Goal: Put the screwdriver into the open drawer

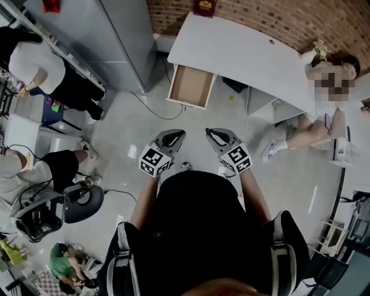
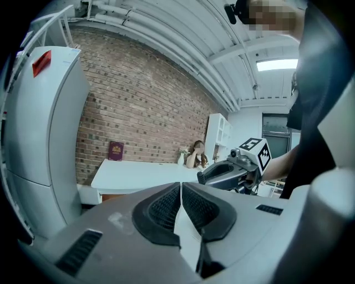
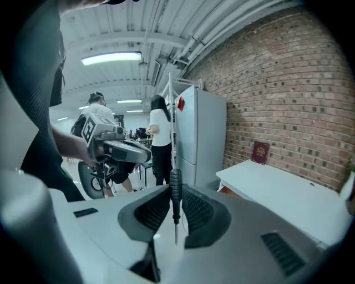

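A small screwdriver [image 3: 175, 191] with a black handle stands upright between the pads of my right gripper [image 3: 175, 206], shaft pointing down; the jaws are shut on it. In the head view that right gripper [image 1: 213, 134] and my left gripper [image 1: 175, 136] are held side by side at waist height over the floor, and I cannot make out the screwdriver there. The left gripper [image 2: 181, 201] has its pads together with nothing between them. The open drawer [image 1: 191, 87], brown wood inside and holding nothing, juts from the white desk [image 1: 243, 46] a good step ahead of both grippers.
A tall grey cabinet [image 1: 110, 40] stands left of the drawer. A cable [image 1: 155, 110] trails over the floor before it. People sit at the left beside an office chair [image 1: 58, 208]; another person [image 1: 324, 98] sits at the desk's right end. A red book [image 1: 205, 7] lies on the desk's far edge.
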Motion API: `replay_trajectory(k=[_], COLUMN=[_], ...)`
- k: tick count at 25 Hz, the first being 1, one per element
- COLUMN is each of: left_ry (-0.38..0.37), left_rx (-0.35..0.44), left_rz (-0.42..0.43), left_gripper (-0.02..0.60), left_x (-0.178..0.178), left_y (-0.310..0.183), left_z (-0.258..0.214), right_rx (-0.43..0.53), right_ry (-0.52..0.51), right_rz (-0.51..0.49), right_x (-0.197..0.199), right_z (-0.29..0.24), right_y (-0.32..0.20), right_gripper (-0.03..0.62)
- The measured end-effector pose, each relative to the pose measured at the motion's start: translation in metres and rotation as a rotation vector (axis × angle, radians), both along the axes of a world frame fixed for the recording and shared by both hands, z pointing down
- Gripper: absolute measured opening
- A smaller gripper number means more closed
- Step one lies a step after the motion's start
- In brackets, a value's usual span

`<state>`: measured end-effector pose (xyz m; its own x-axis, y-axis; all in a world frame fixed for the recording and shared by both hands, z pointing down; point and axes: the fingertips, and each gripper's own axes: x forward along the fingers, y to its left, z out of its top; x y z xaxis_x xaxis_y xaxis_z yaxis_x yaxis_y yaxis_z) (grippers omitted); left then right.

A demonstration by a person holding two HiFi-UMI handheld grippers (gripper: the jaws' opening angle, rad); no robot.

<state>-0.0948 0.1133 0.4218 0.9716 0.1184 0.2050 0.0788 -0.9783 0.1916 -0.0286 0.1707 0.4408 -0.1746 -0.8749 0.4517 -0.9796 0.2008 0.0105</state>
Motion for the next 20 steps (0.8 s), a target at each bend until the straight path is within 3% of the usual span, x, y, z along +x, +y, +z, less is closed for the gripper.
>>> replay_trajectory(k=[20], left_ry=[0.006], left_rx=[-0.015], left_rz=[-0.014], left_gripper=[0.021], left_x=[-0.008], left_y=[-0.025], left_z=[0.005], right_rx=[-0.016], right_ry=[0.016], right_rz=[-0.007], right_x=[-0.003], right_z=[0.004], right_y=[-0.025], right_gripper=[0.123])
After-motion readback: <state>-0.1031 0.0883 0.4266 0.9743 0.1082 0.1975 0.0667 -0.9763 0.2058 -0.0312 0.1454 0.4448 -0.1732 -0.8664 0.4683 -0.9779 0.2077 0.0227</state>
